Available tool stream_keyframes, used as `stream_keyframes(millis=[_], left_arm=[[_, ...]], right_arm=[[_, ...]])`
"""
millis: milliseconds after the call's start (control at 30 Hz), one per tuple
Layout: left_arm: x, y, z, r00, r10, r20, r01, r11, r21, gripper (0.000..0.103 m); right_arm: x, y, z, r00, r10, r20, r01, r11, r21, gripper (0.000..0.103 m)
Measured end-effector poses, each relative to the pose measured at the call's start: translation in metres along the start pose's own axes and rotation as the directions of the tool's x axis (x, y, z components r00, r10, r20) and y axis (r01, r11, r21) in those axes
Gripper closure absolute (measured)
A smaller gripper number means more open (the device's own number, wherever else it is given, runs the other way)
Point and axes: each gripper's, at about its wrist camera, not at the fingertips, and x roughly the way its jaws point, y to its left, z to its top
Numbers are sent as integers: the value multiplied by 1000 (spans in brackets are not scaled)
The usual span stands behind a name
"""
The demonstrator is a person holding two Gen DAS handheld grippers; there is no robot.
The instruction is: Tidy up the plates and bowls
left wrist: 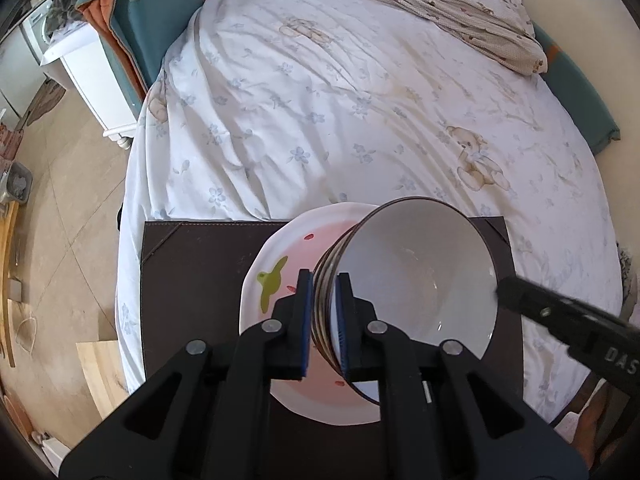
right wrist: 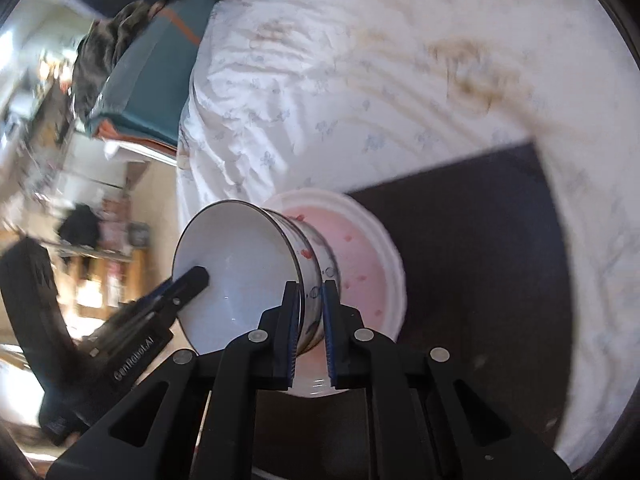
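Note:
A white bowl (left wrist: 416, 276) with a dark striped outside is held over a white plate (left wrist: 276, 280) with a pink centre and green and red marks. The plate lies on a dark brown mat (left wrist: 192, 280) on the bed. My left gripper (left wrist: 325, 320) is shut on the bowl's left rim. My right gripper (right wrist: 311, 320) is shut on the opposite rim of the bowl (right wrist: 236, 276), and its finger shows at the right in the left wrist view (left wrist: 520, 292). The plate (right wrist: 372, 268) shows behind the bowl in the right wrist view.
The bed sheet (left wrist: 340, 100) is white with a flower and bear print. A beige quilt (left wrist: 460, 8) lies at the bed's far end. A white nightstand (left wrist: 96, 80) and a teal blanket (left wrist: 132, 12) stand at the left. A tiled floor (left wrist: 64, 240) lies left.

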Motion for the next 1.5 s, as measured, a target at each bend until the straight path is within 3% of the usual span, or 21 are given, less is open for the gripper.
stream_keyframes(millis=[100,233,333,600,667,800,900,967,1067,1200,1267,1333,1367,1400,1500], left_arm=[[1,5,2,1000,-26,3,26,999,-25,88],[1,6,3,999,-33,0,33,999,-30,88],[3,6,7,999,-40,-2,40,999,-32,86],[9,3,9,1000,-25,-16,24,999,-38,86],[1,1,8,999,-32,8,33,999,-26,86],[-9,5,10,999,-34,34,35,999,-31,85],[-8,6,10,1000,-22,15,22,999,-31,84],[-6,6,7,1000,-3,-1,3,1000,-27,75],[-8,8,-2,1000,24,-4,-24,999,-37,71],[-32,2,-21,998,43,44,-44,999,20,68],[-54,-1,-35,992,79,102,-85,995,57,51],[-72,-2,-48,985,98,143,-110,991,81,46],[-82,-2,-56,982,92,164,-107,990,90,46],[-92,-2,-63,980,80,182,-99,991,95,46],[-117,0,-85,971,77,226,-99,991,87,46]], right_arm=[[-7,5,5,999,-7,50,10,999,-48,87],[3,2,9,1000,28,9,-28,999,-33,89],[17,2,8,1000,3,-28,-4,999,-48,89],[20,1,5,1000,22,-11,-22,999,-36,89],[11,5,5,999,33,16,-32,998,-59,89],[-14,9,5,992,-22,122,34,994,-102,86],[-12,6,5,994,-21,103,32,994,-104,87],[-4,1,4,997,-28,77,35,995,-89,86],[0,-8,1,999,-8,50,11,999,-44,86],[-23,-3,-12,995,24,97,-18,998,-57,86],[-37,2,-20,992,38,120,-29,997,-73,84],[-53,9,-35,987,46,151,-31,995,-98,58],[-61,12,-43,984,54,171,-36,993,-108,28],[-69,15,-53,979,64,192,-41,992,-122,13],[-88,23,-82,972,40,233,-2,987,-158,12]])
